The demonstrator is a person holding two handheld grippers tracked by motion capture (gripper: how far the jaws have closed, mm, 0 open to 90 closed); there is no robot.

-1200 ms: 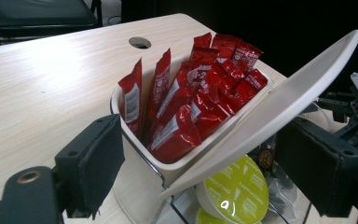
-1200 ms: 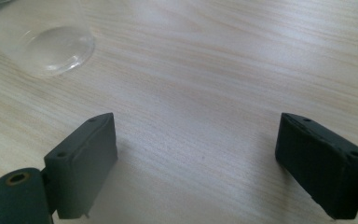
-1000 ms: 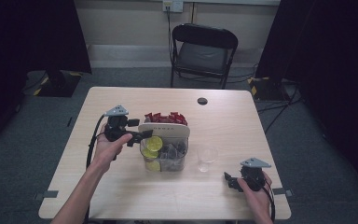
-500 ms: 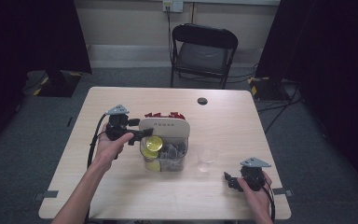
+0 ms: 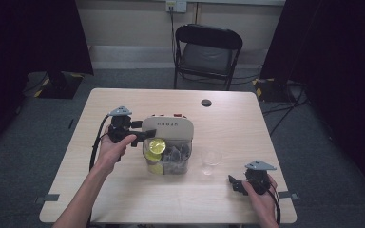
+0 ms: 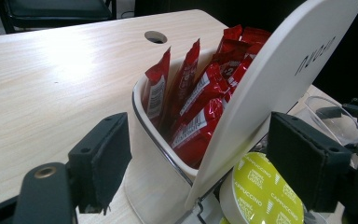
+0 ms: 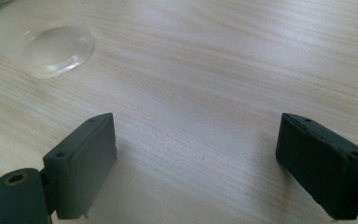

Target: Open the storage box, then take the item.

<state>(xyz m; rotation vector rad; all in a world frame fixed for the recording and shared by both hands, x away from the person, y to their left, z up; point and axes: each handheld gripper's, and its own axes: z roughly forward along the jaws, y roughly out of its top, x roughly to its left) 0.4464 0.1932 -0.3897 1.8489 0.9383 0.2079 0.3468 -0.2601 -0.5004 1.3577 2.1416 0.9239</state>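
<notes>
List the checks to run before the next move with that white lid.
1. Left gripper grip: jaws have just been closing, with the white lid between them: ok.
2. Lid position: tilted, not flat over the red sachets: not ok.
3. Sachets clear of the lid's path: tips stand up beneath it: cannot tell.
4. Right gripper free: open over bare table: ok.
5. Clear cup out of the way: upright, apart from the clear box: ok.

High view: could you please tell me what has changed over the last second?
The white lid has tipped away over the red sachets; the left gripper has just been closing its jaws on it. Right gripper, cup and box stayed put.
</notes>
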